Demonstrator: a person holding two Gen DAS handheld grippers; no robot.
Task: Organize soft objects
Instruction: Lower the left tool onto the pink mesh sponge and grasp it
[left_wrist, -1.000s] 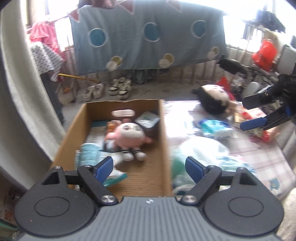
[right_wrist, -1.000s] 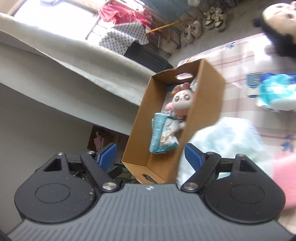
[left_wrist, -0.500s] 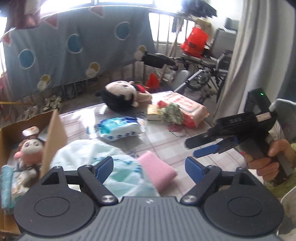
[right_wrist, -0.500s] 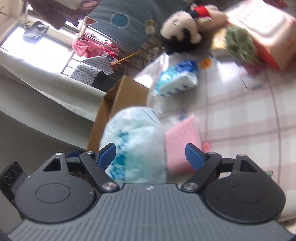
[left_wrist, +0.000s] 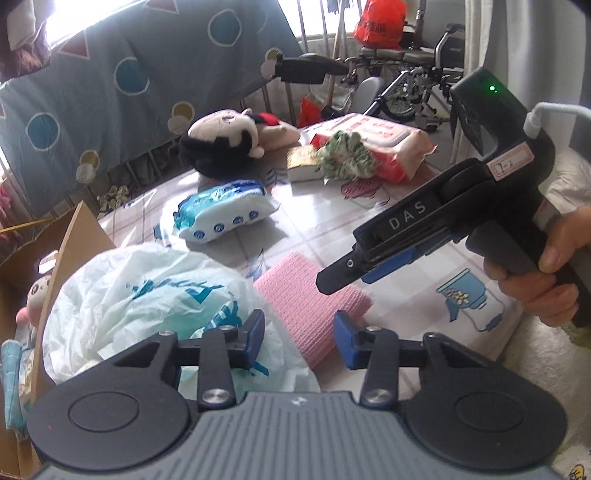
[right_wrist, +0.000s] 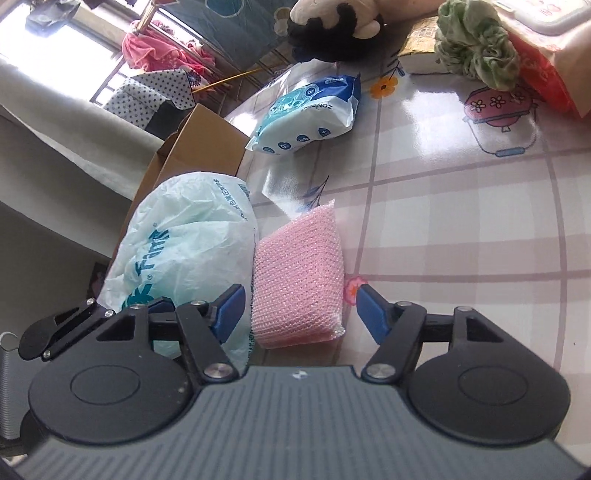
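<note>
The right claw (right_wrist: 299, 310) stands open with the pink sponge (right_wrist: 299, 280) between its fingers, near the worktop's (right_wrist: 461, 221) front edge, touching the white bag (right_wrist: 188, 240); I'd close squarely on its end; the left claw (left_wrist: 299, 339), apparently empty, hovers open nearby.

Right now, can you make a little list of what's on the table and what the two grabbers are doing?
surface: checked tablecloth
box: cardboard box at table edge, pink plush inside
nearest items: white plastic bag beside pink sponge
farther items: blue tissue pack, black-haired doll, green scrunchie, red wipes pack
left gripper: open, empty
right gripper: open, around pink sponge
</note>
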